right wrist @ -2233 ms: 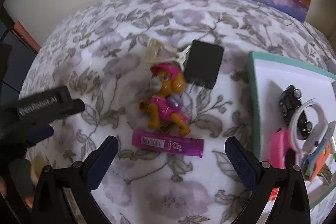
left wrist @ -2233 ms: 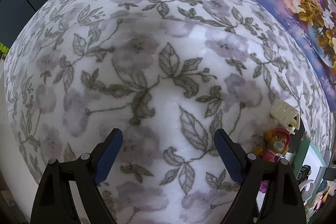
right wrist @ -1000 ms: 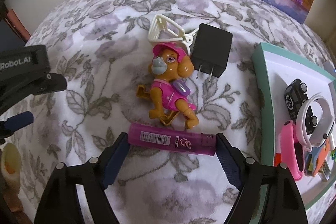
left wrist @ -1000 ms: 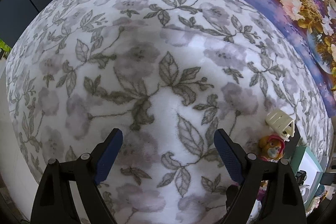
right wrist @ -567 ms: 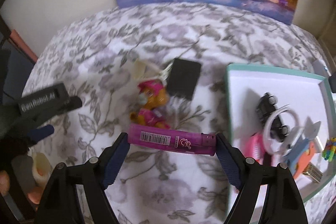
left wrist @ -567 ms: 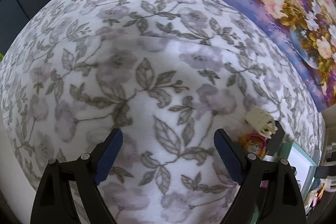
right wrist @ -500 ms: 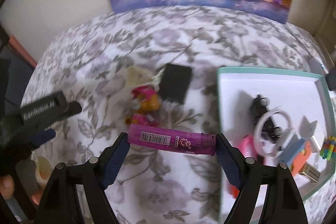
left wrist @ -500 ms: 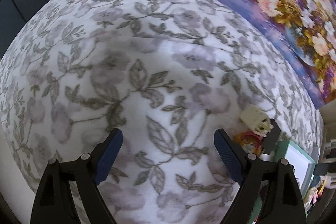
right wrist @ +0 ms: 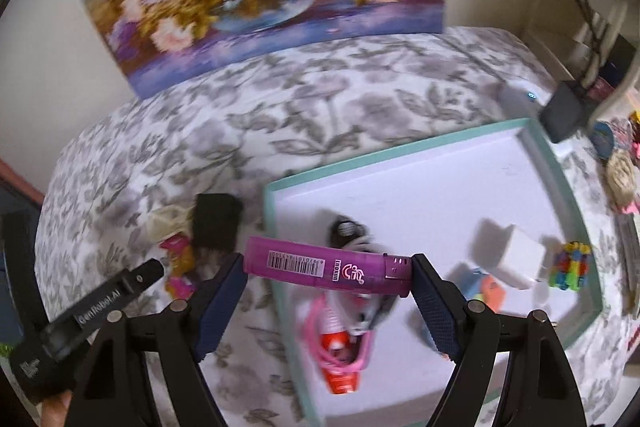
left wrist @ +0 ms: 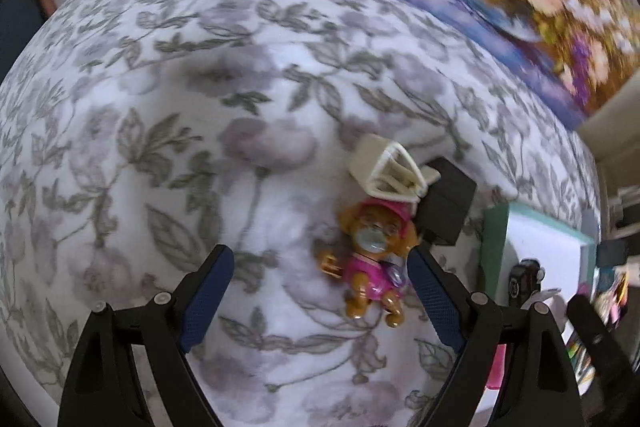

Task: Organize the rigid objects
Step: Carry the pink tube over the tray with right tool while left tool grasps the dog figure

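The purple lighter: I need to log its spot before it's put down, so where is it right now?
In the right wrist view, the purple lighter is held crosswise in the right gripper, lifted over the near-left part of the teal-rimmed tray.

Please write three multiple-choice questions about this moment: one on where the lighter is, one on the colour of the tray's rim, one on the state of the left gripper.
1. Where is the purple lighter?
A. lying on the floral cloth
B. held end to end in the right gripper, over the tray's near-left part
C. inside the left gripper

2. What colour is the rim of the tray?
A. teal
B. red
C. black

3. What is the state of the left gripper?
A. shut on the dog figure
B. shut on the charger
C. open, holding nothing

Answers:
1 B, the fingers press on both ends of the lighter.
2 A, a teal border surrounds the white floor.
3 C, its fingers stand wide apart, and the dog figure lies on the cloth.
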A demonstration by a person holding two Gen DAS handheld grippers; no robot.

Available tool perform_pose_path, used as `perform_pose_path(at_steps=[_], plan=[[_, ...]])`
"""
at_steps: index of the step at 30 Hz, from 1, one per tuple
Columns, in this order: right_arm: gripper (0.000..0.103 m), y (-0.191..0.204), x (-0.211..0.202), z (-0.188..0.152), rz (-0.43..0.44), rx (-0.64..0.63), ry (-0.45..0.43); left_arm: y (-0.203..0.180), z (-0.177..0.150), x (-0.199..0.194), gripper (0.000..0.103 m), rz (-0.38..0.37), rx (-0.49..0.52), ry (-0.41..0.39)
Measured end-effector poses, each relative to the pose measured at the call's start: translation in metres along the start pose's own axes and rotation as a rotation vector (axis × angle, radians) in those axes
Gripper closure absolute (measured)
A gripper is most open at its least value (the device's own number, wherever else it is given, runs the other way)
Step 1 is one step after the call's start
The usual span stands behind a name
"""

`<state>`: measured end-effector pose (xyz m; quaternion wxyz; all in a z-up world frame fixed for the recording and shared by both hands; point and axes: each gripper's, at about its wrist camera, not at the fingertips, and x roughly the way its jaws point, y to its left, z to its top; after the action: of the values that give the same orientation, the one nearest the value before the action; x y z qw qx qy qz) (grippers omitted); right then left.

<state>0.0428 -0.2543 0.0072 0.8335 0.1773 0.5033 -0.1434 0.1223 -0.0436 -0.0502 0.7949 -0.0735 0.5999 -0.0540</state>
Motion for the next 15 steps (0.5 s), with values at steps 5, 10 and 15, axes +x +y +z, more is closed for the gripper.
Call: perform_pose_path(at_steps=[5, 10, 15], plan=[[0.019, -0.021, 0.000, 0.004, -0.017, 0.045, 0.010, -0.015, -0.004, 0.007, 0.017, 0.020, 0.040, -0.005], [0.019, -0.031, 0.000, 0.005, -0.019, 0.062, 0.013, -0.024, -0.007, 0.010, 0.036, 0.039, 0.071, -0.006], [0.019, -0.031, -0.001, 0.004, -0.004, 0.061, 0.017, -0.029, -0.009, 0.013, 0.044, 0.047, 0.099, -0.012]])
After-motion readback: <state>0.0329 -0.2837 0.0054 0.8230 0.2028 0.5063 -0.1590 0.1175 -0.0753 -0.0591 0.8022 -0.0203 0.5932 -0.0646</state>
